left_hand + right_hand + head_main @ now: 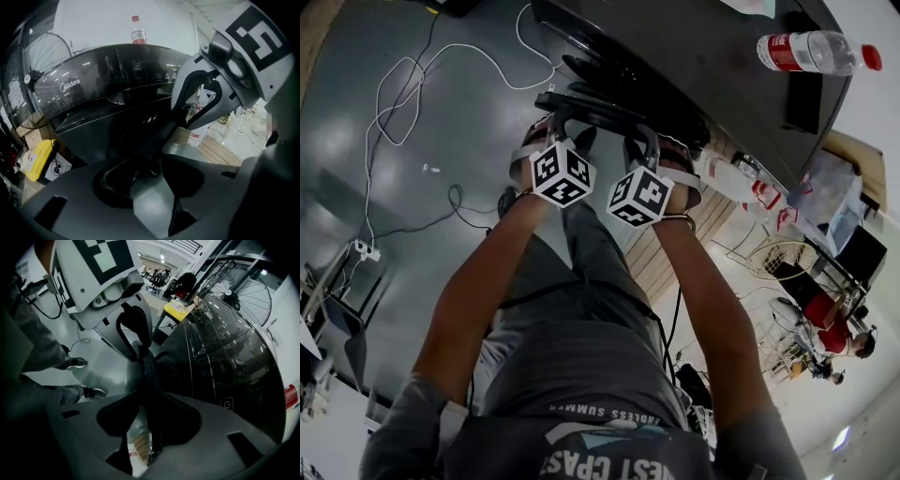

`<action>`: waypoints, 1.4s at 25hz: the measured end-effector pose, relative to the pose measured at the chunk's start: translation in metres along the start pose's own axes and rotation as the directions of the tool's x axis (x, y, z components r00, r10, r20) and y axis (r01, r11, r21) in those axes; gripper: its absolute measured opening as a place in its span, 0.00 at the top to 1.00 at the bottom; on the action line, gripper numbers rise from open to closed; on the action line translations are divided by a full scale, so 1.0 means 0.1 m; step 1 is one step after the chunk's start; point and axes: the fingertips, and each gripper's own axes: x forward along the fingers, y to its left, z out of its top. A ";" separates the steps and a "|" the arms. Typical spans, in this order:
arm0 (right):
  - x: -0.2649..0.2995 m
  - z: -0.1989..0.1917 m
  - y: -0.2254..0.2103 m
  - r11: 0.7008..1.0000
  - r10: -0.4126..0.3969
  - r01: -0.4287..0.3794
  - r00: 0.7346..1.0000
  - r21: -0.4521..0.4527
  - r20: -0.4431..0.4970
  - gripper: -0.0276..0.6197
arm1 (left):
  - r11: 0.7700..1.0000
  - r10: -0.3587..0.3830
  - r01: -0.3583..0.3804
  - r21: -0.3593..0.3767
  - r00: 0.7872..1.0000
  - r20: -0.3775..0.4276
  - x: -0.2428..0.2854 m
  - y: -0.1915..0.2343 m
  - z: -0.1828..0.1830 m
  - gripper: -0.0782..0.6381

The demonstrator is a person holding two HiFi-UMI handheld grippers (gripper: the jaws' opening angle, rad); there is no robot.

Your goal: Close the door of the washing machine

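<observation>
**Two claws, one open door (149, 376)**

I saw my left claw (150, 164) pinching the door's rim, swung out from the washing machine (84, 98). My right claw (147, 413) straddled that same rim, spread, a gap showing beside it.

- The washing machine (84, 101) is a glossy black front-loader. It stands upright on the grey floor, with a Midea badge on its upper front panel and small lit icons on the control strip beside the badge.
- From my head view I look down on its flat dark top and front edge.
- Its door (149, 376) is dark and open, swung out from the front and clear of it.
- In both gripper views I see the door almost edge-on, as a thin, slightly curved black rim running away towards the cabinet.
</observation>
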 end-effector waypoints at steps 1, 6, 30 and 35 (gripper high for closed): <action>0.01 0.00 -0.03 1.000 -0.008 0.008 1.000 0.005 0.000 0.71 | 1.000 0.006 -0.006 0.001 1.000 0.000 0.02 0.03 0.02 0.62; 0.07 0.01 -0.14 0.999 -0.041 0.041 0.999 0.030 0.002 0.71 | 1.000 0.019 -0.019 0.014 1.000 0.005 0.10 0.13 0.11 0.62; 0.21 -0.03 -0.56 0.947 -0.217 0.226 0.974 0.228 -0.065 0.66 | 0.997 0.072 -0.070 -0.043 0.997 0.036 0.35 0.45 0.42 0.62; 0.20 -0.02 -0.56 0.948 -0.229 0.239 0.971 0.212 -0.069 0.67 | 0.998 0.054 -0.053 -0.039 0.998 0.030 0.35 0.47 0.43 0.61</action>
